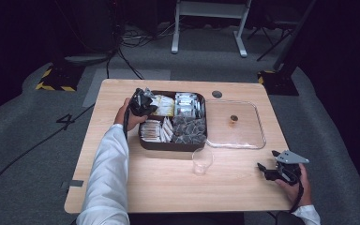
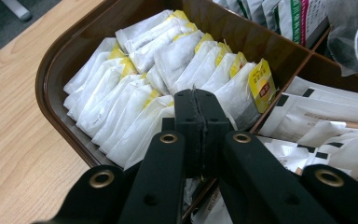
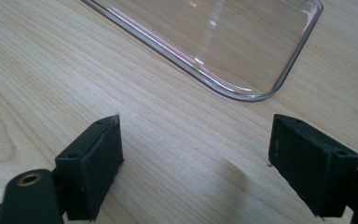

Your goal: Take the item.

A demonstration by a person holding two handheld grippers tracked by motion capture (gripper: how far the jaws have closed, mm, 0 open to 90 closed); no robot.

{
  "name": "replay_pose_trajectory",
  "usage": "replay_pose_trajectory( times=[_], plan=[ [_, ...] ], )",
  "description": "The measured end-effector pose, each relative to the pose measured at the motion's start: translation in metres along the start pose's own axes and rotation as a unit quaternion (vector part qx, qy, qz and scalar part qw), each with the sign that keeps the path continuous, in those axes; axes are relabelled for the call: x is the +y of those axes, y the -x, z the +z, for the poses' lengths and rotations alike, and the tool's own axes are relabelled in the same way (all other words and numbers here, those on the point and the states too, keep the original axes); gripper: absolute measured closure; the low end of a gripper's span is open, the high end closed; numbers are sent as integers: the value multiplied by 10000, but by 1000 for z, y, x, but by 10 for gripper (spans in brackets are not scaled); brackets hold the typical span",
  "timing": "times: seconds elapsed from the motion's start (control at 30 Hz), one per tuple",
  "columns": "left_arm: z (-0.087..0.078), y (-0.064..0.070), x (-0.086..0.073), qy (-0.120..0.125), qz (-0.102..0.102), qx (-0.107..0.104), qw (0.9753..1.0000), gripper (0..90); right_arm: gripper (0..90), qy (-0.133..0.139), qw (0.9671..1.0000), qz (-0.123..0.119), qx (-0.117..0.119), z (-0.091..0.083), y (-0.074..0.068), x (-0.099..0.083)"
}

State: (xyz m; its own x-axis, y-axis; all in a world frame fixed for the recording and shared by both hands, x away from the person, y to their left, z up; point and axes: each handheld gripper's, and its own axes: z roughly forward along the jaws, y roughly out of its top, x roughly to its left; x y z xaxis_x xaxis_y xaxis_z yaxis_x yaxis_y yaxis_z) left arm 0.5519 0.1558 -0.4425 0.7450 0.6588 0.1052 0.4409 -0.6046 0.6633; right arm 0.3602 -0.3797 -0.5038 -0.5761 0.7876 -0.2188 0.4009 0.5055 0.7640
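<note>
Pale wooden tabletop [image 1: 168, 187] carries a brown compartment tray [image 2: 46, 88] near its far edge. White tea bags [image 2: 135, 88] with yellow tags are packed upright in the tray's far-left compartment, where the left gripper [image 2: 196, 100] is held with jaws pressed together. At the near right corner, the right gripper [image 3: 193, 163] is held with jaws apart beside a clear lid [image 3: 242, 42].

White tea bags [image 2: 168, 70] with yellow tags stand packed on edge in a tight row, filling the far left compartment of a dark brown divided box [image 1: 173, 146] on the bench. One bag at the row's end shows a yellow label [image 2: 261, 86] tilted toward the divider.
</note>
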Motion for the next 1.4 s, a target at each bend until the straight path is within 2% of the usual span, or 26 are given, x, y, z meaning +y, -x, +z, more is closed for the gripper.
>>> replay_pose_trajectory(
  times=[0.17, 0.43, 0.6, 0.87, 1.13, 1.2, 1.4],
  plan=[
    [-7, 1, 2, 150, 28, 31, 9999, 899, 178, -1, 10000, -3, 0, 0, 0, 0],
    [-24, 3, 1, 508, -98, 78, 9986, 900, 178, -5, 10000, 4, 8, 0, 0, 0],
    [-37, 4, 0, 611, -41, 39, 9981, 900, 178, -4, 10000, 9, 10, 0, 0, 0],
    [-58, 7, 0, 813, -76, 159, 9965, 900, 178, -12, 10000, 16, 15, 0, 1, 0],
    [-78, 16, 4, 1006, 39, 183, 9948, 900, 178, -12, 10000, 19, 20, 0, 1, 0],
    [-83, 19, 5, 1062, 29, 118, 9943, 900, 178, -16, 10000, 23, 22, 0, 1, 0],
    [-97, 30, 9, 1169, 179, 156, 9929, 900, 178, -22, 10000, 33, 29, 0, 1, 0]
  ],
)
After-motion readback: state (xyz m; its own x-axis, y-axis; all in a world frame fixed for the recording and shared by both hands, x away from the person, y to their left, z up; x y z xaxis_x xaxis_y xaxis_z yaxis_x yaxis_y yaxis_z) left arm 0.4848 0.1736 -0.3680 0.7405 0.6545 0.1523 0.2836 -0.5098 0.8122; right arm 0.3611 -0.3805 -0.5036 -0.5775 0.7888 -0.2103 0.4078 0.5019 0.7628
